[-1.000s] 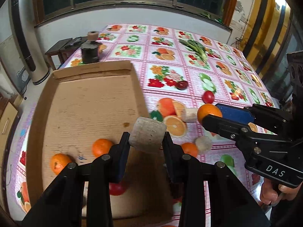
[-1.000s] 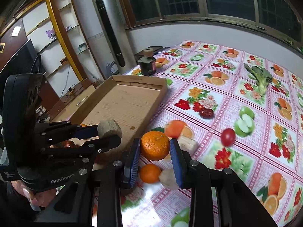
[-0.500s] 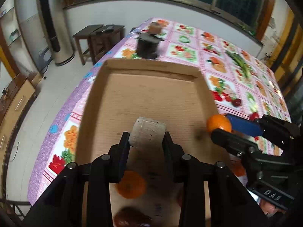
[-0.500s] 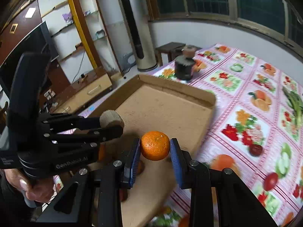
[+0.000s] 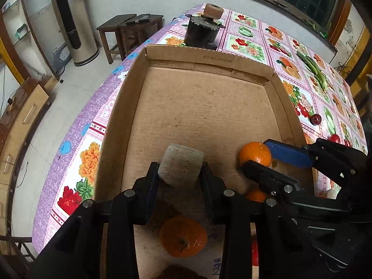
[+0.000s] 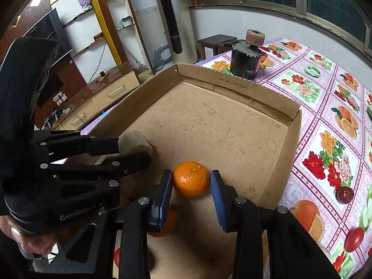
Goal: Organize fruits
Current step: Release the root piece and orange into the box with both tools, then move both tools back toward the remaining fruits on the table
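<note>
My left gripper (image 5: 180, 177) is shut on a pale grey-brown cut chunk (image 5: 181, 167) and holds it over the near part of the cardboard box (image 5: 209, 57). The left gripper with its chunk (image 6: 133, 141) also shows in the right wrist view. My right gripper (image 6: 191, 187) is shut on an orange (image 6: 191, 178) above the box floor (image 6: 209, 127), just right of the left gripper. The same orange (image 5: 255, 154) shows in the left wrist view. Another orange (image 5: 183, 236) and a red fruit (image 5: 254, 251) lie in the box below the grippers.
A black motor-like object (image 5: 201, 30) with a tan roller stands on the flowered tablecloth (image 6: 325, 153) behind the box. A dark red fruit (image 6: 345, 194), a red fruit (image 6: 354, 236) and green vegetables (image 5: 313, 69) lie on the table right of the box.
Both grippers have moved left from the fruit on the tablecloth to over the box, each still holding its item, and have come down closer to the box floor.
</note>
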### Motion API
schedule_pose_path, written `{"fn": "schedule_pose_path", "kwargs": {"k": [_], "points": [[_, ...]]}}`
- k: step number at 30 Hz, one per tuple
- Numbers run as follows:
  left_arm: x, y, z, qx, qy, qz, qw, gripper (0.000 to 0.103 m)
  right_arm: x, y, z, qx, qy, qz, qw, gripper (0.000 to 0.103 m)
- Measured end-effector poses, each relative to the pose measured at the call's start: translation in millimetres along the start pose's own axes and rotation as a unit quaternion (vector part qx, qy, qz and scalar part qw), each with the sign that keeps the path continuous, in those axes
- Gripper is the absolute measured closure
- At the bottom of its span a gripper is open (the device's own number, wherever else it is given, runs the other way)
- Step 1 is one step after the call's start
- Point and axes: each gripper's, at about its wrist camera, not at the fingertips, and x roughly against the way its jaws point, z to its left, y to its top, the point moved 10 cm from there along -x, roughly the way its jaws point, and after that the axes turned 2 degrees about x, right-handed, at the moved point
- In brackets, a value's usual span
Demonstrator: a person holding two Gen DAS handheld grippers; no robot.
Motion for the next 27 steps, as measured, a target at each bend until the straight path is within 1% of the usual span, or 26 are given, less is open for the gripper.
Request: {"fn": "schedule_pose_path", "kwargs": {"k": [1, 3, 4, 5, 6, 12, 13, 15, 16, 17, 19, 22, 27], "points": [[0, 0, 0, 0.001, 0.001, 0.000, 1.0000, 0.070, 0, 0, 0, -0.002, 0.001, -0.001, 1.000, 0.062], [2, 1, 3, 0.005, 0.007, -0.004, 1.0000, 0.065, 5, 0, -1, -0.005, 0.004, -0.005, 1.000, 0.060], [4, 1, 4, 0.006, 0.008, -0.006, 0.9999, 0.061, 8, 1, 0, -0.006, 0.005, -0.006, 1.000, 0.059], [8, 1, 5, 0.009, 0.006, -0.011, 0.9999, 0.060, 12, 1, 1, -0.008, 0.007, -0.010, 1.000, 0.057], [11, 2, 6, 0.011, 0.006, -0.015, 0.9998, 0.060, 18, 1, 1, -0.011, 0.010, -0.017, 1.000, 0.056], [43, 4, 4, 0.012, 0.005, -0.051, 0.9986, 0.060, 58, -5, 3, -0.029, 0.018, -0.049, 0.998, 0.054], [50, 3, 3, 0.011, 0.005, -0.058, 0.9983, 0.060, 68, -10, 2, -0.035, 0.018, -0.058, 0.998, 0.051], [63, 1, -2, 0.009, -0.002, -0.074, 0.9972, 0.058, 87, -19, 1, -0.051, 0.015, -0.073, 0.996, 0.049], [69, -1, -4, 0.009, -0.005, -0.079, 0.9968, 0.053, 98, -25, 0, -0.059, 0.016, -0.081, 0.995, 0.049], [74, -3, -6, 0.009, -0.007, -0.086, 0.9962, 0.052, 109, -32, -2, -0.069, 0.015, -0.089, 0.994, 0.049], [86, -8, -15, 0.006, -0.016, -0.100, 0.9948, 0.052, 128, -45, -3, -0.087, 0.010, -0.101, 0.991, 0.045], [98, -17, -32, -0.003, -0.031, -0.109, 0.9936, 0.052, 160, -70, -8, -0.117, 0.003, -0.124, 0.985, 0.040], [112, -32, -64, -0.024, -0.057, -0.105, 0.9926, 0.052, 199, -106, -17, -0.147, -0.023, -0.140, 0.979, 0.033]]}}
